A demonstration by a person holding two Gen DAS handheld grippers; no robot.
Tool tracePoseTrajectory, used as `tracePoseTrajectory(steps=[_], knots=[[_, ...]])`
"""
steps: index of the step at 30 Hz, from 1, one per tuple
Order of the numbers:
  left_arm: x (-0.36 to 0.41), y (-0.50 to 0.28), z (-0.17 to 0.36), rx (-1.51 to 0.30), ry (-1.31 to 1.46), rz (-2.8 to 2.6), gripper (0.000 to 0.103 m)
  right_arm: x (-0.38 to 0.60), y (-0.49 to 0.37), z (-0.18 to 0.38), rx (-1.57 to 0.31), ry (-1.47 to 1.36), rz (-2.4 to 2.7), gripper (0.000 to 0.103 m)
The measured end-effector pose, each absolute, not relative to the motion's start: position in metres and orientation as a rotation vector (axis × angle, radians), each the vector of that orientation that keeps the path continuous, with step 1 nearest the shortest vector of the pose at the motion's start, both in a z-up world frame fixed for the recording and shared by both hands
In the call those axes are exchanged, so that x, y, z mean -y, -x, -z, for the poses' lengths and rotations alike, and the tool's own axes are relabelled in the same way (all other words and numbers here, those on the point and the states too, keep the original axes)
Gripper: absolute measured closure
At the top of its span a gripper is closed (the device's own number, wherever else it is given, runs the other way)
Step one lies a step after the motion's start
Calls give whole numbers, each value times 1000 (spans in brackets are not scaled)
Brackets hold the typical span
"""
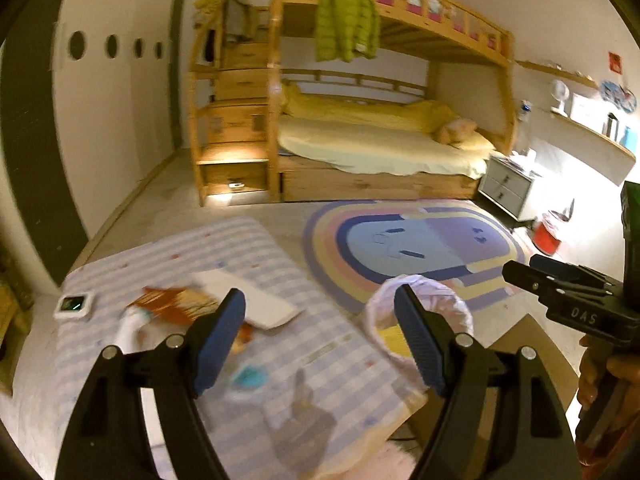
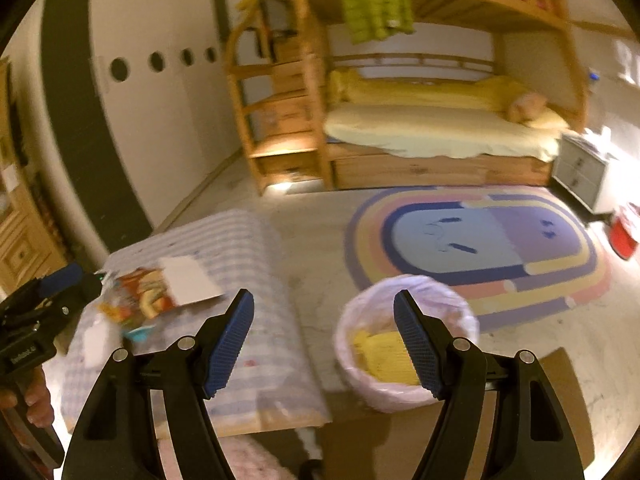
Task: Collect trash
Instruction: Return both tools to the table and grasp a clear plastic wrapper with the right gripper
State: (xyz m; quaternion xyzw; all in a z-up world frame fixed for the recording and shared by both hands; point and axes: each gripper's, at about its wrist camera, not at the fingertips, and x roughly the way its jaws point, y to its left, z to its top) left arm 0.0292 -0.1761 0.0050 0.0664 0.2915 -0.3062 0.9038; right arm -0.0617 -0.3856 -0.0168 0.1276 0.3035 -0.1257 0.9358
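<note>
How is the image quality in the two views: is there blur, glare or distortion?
Left wrist view: motion blur smears the wrappers on the striped table; strong fisheye bends the bunk bed. Right wrist view: blurrier overall, warm yellow cast, glare near the nightstand; the trash bin stays readable.

Wrappers [image 2: 138, 300] on mat [image 2: 248, 248], bin [image 2: 404, 340] right.

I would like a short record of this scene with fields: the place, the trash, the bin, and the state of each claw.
place: bedroom with wooden bunk bed and oval rug
trash: colourful wrappers and white card on striped low table
bin: white-lined bin on the floor right of the table, yellow item inside
left claw: open, holding nothing
right claw: open, holding nothing
</note>
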Motion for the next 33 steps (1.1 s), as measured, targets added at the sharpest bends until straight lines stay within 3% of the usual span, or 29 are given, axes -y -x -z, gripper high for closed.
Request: tracePoseTrajectory(steps=[13, 27, 33], knots=[[35, -38, 27, -645, -87, 309, 28, 274, 28, 36, -712, -130, 16, 30], [-18, -46, 60, -700, -30, 192, 28, 201, -19, 62, -772, 5, -144, 32], [-20, -58, 68, -715, -19, 183, 28, 179, -48, 71, -782, 112, -158, 49]])
